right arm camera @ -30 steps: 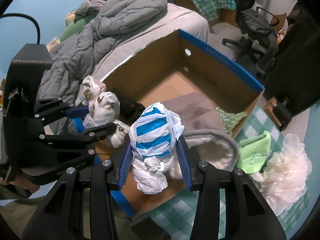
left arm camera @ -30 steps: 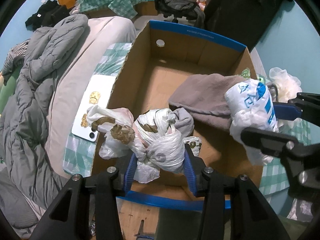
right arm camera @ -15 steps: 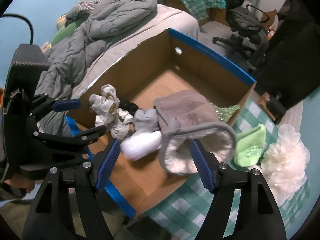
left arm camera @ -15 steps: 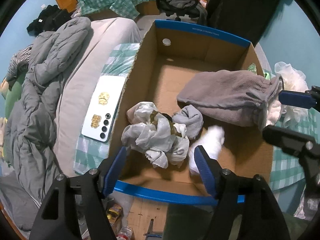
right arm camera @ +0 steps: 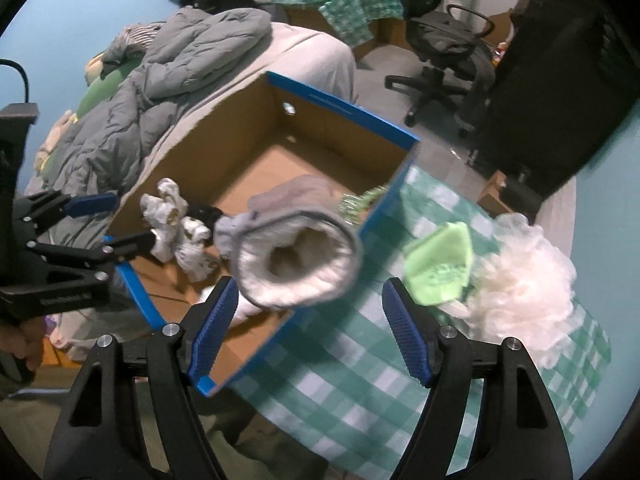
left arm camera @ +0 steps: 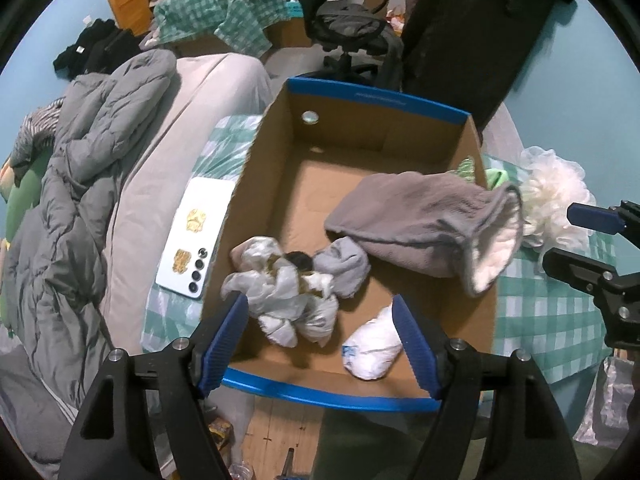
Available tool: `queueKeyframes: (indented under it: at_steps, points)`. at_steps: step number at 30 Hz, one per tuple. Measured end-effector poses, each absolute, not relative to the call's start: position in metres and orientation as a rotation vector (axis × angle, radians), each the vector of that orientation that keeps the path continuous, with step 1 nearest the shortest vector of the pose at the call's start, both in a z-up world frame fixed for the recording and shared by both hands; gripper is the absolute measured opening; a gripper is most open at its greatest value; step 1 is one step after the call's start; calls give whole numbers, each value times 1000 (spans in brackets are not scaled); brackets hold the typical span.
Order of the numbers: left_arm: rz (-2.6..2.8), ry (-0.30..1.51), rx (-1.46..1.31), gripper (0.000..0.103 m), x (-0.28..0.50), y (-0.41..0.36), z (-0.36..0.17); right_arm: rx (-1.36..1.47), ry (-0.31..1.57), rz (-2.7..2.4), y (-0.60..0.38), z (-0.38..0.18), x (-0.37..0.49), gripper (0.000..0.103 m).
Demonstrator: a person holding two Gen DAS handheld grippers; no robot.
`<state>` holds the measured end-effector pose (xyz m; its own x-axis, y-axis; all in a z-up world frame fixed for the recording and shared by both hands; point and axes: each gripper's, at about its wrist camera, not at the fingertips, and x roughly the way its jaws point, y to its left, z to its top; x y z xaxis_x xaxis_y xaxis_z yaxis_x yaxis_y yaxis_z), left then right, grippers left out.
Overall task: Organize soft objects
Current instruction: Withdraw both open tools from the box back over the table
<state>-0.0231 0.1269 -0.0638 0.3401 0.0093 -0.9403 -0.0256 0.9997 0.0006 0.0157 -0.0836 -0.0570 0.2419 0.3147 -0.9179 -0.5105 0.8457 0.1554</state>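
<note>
A cardboard box with blue rims (left arm camera: 352,394) (right arm camera: 344,108) stands on the bed. Inside lie a crumpled bundle of white plastic bags (left arm camera: 280,292) (right arm camera: 176,220), a white and blue bag (left arm camera: 374,346), a small grey cloth (left arm camera: 344,268) and a grey fleece-lined pouch (left arm camera: 420,224) (right arm camera: 296,252) draped over the right wall. My left gripper (left arm camera: 320,340) is open and empty above the box's near end. My right gripper (right arm camera: 310,332) is open and empty over the box's right wall, near the pouch's mouth.
A green cloth (right arm camera: 440,260) and a white mesh puff (right arm camera: 524,268) (left arm camera: 556,196) lie on the green checked cloth (right arm camera: 360,380) right of the box. A white phone (left arm camera: 196,236) lies left of it, beside a grey duvet (left arm camera: 76,184). An office chair (right arm camera: 448,48) stands behind.
Both grippers opened and let their bags fall into the box, then drew back. The right gripper has swung to the right, over the box wall and checked cloth.
</note>
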Motion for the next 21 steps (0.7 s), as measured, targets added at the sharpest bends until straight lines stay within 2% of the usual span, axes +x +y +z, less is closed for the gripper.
queueKeyframes:
  at_steps: [21]
  points:
    - [-83,1199,38,77,-10,50,-49,-136,1233,392,-195,-56,16,75]
